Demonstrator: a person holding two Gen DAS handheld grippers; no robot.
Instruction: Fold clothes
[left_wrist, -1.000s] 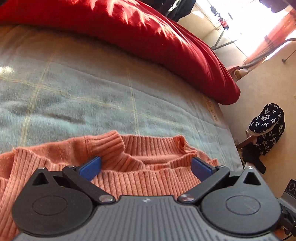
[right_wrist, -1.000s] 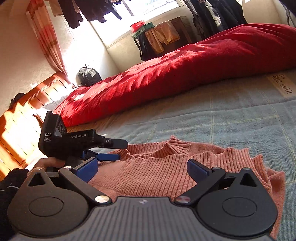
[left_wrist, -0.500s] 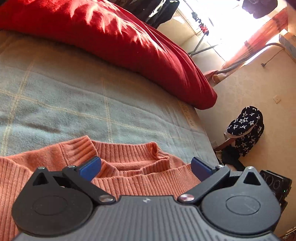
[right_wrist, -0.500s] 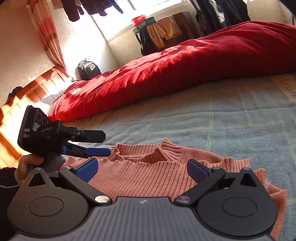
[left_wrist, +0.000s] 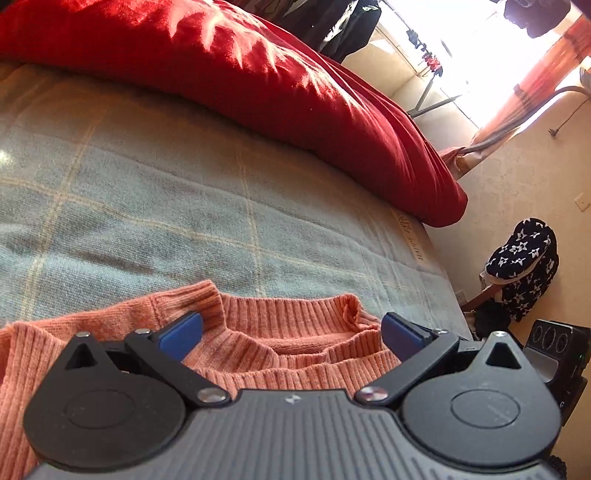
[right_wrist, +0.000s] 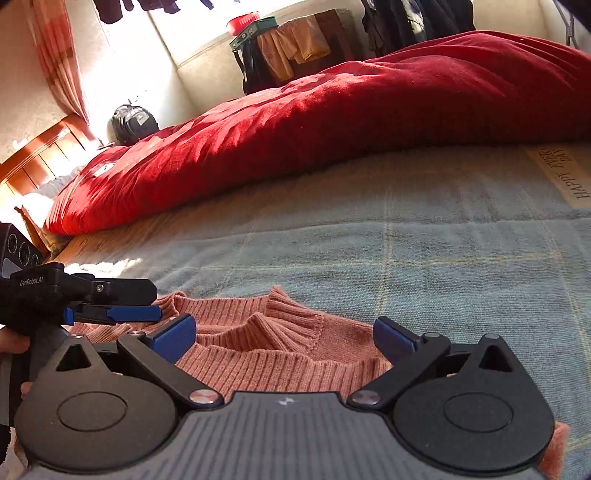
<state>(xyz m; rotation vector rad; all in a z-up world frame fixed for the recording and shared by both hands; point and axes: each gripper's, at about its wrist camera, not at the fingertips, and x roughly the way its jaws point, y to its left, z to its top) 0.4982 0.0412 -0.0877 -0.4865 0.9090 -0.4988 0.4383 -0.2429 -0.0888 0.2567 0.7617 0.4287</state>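
Left wrist view — left claw (left_wrist: 291, 330) spread wide, nothing held; sweater (left_wrist: 288, 350) flat on blanket (left_wrist: 184, 206), collar straight ahead between fingers, shoulder line running crosswise.

Right wrist view — right claw (right_wrist: 284, 334) also apart, empty, over same collar. Only here: other claw (right_wrist: 122, 314) seen side-on, level just above knit.
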